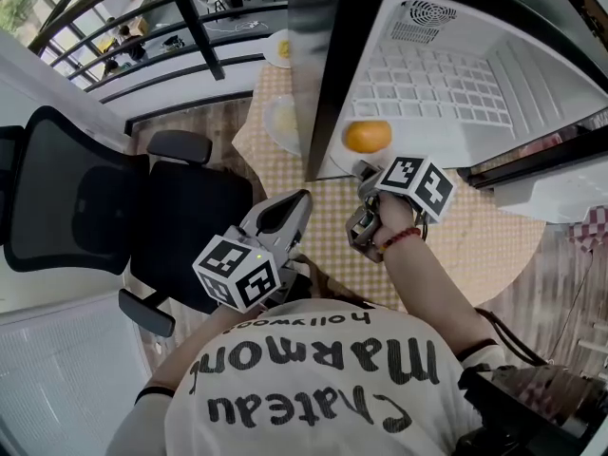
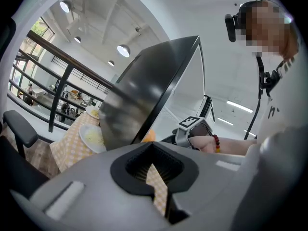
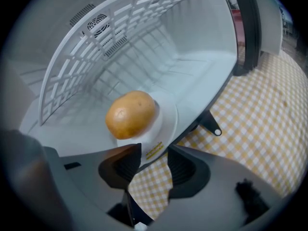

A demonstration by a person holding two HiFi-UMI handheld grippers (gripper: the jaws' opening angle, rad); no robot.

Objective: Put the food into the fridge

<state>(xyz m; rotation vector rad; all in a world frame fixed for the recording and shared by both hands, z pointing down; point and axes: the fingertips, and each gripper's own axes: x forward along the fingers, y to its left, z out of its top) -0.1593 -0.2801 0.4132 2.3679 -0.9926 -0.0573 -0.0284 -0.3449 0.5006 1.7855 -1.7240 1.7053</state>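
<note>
A golden-brown potato (image 1: 367, 136) (image 3: 131, 113) lies on a small white plate (image 3: 166, 121) at the front of the white fridge floor (image 3: 192, 66) (image 1: 446, 93). My right gripper (image 1: 364, 171) (image 3: 150, 165) is at the fridge's front edge. Its jaws stand open on either side of the plate's near rim, and the pads do not press on it. My left gripper (image 1: 290, 212) (image 2: 156, 186) hovers lower left, away from the fridge. Its jaws are a narrow gap apart with nothing between them.
The fridge's dark door (image 1: 313, 55) (image 2: 144, 95) stands open to the left. Two more plates of food (image 1: 282, 122) (image 1: 282, 47) sit behind it on the checked tablecloth (image 1: 475, 236). A black office chair (image 1: 95, 198) stands at the left.
</note>
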